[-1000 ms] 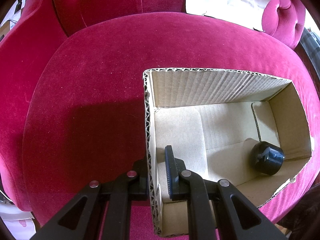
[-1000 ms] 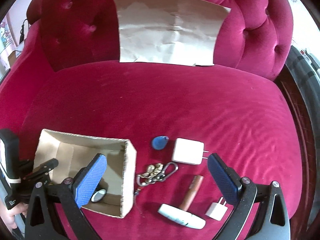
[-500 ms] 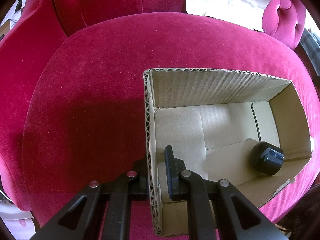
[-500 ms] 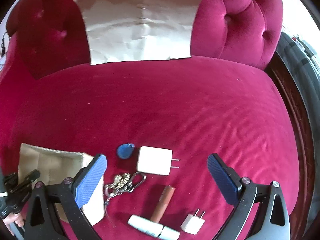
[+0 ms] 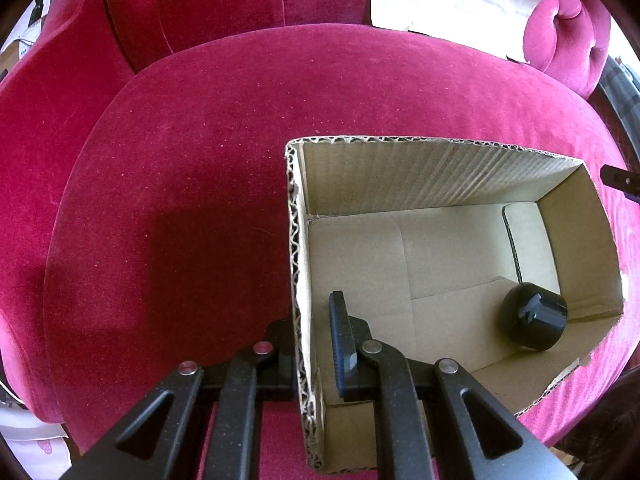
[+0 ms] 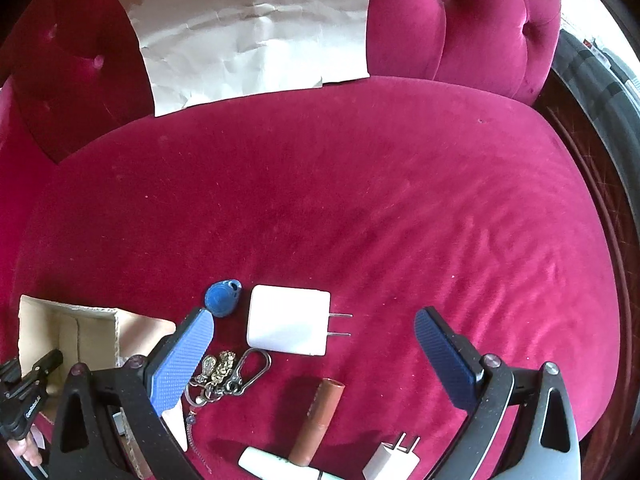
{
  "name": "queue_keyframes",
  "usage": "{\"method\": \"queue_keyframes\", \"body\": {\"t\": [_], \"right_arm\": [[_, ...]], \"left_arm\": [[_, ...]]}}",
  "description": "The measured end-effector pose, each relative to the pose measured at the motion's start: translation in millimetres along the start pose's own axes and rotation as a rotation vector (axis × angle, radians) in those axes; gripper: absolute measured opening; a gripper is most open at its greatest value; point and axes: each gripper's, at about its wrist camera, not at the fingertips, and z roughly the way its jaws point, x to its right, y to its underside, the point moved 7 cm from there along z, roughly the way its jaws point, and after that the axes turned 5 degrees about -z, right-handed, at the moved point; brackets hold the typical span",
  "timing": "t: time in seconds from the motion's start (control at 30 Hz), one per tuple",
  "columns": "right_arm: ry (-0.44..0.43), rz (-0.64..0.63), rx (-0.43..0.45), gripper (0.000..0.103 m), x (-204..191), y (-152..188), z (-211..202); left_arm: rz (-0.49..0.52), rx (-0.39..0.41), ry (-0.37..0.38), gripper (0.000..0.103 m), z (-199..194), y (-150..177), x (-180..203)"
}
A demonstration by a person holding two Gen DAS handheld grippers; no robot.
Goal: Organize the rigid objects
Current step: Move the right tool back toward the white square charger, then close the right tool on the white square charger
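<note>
Crimson velvet sofa seat, ribbed tan cardboard box, glossy black cylinder, white square charger, blue oval key fob.

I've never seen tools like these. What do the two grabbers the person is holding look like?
Both are black plastic frames with silver rivets at the joints. The right gripper has two flat fingers faced with blue dimpled pads. The left gripper has narrower-looking dark blue ribbed pads, seen edge-on. No cables or sleeves show.
</note>
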Motion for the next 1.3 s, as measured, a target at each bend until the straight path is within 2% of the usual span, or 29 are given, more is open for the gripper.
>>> {"method": "queue_keyframes", "body": {"t": [0.33, 0.77, 0.87, 0.9, 0.93, 1.3], "right_arm": [[0.031, -0.023, -0.028, 0.103, -3, 2, 20], [0.005, 0.002, -0.063, 0.102, -4, 4, 43], [0.003, -0.009, -0.069, 0.093, -8, 4, 46], [0.005, -0.009, -0.073, 0.078, -10, 3, 48], [0.003, -0.009, -0.076, 0.071, -11, 3, 49], [0.019, 0.013, -0.068, 0.071, -8, 6, 47]], "left_arm": [[0.001, 0.0, -0.001, 0.012, 0, 0, -1], [0.001, -0.001, -0.001, 0.012, 0, 0, -1], [0.001, 0.0, -0.001, 0.012, -1, 0, -1], [0.001, 0.0, -0.001, 0.012, -1, 0, -1], [0.001, 0.0, -0.001, 0.012, -1, 0, -1], [0.001, 0.001, -0.003, 0.012, -1, 0, -1]]}}
